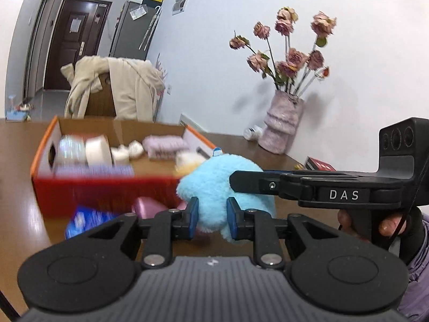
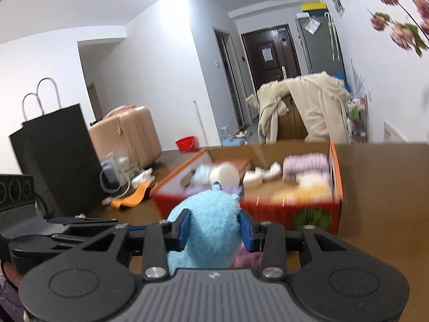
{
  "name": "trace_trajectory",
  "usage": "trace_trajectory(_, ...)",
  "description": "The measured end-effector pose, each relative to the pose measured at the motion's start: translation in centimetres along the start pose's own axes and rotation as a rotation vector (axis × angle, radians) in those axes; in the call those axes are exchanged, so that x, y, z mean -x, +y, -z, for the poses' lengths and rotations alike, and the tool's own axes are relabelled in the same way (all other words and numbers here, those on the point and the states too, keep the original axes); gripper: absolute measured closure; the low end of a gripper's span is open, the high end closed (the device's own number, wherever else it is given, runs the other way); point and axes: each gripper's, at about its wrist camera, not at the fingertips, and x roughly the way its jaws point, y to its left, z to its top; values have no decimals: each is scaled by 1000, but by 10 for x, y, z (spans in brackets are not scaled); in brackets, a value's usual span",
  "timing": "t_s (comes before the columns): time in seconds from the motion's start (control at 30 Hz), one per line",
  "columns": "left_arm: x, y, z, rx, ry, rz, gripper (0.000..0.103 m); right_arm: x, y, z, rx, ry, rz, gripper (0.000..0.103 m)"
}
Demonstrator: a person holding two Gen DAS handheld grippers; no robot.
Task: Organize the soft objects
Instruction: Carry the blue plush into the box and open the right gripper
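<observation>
A fluffy light-blue plush toy is held above the brown table, just in front of the open orange cardboard box. My left gripper is shut on the plush's lower part. My right gripper is shut on the same plush from the side; it shows as a black arm in the left wrist view. The box holds white rolls, a lilac knitted piece and a yellow-white soft item.
A pink item and a blue packet lie on the table in front of the box. A pink vase of dried roses stands at the back right. A chair draped with a beige coat stands behind the table.
</observation>
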Motion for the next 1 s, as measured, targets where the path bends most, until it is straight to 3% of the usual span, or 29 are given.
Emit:
trace_trajectory(0.2, -79, 45, -64, -14, 51, -50, 80, -81, -46, -57, -46, 8, 35, 65)
trace_trajectory(0.3, -125, 73, -73, 5, 78, -64, 78, -137, -76, -67, -90, 47, 91, 65)
trace_trajectory(0.37, -145, 85, -66, 25, 97, -126, 78, -172, -95, -61, -123, 104, 132, 64)
trace_trajectory(0.43, -154, 88, -63, -28, 147, -147, 77, -200, -102, -50, -85, 209, 211, 64)
trace_trajectory(0.57, -145, 98, -65, -5, 108, -135, 66, -199, -103, -42, -64, 182, 212, 62)
trace_trajectory(0.8, -136, 97, -73, -17, 92, -187, 65, -195, -87, -50, 6, 161, 214, 44)
trace_trajectory(0.93, -110, 83, -88, -37, 31, -241, 63, -164, -74, -67, 37, 93, 239, 41)
trace_trajectory(1.0, -82, 76, -91, -31, -33, -253, 54, -132, -71, -78, 10, 14, 251, 37)
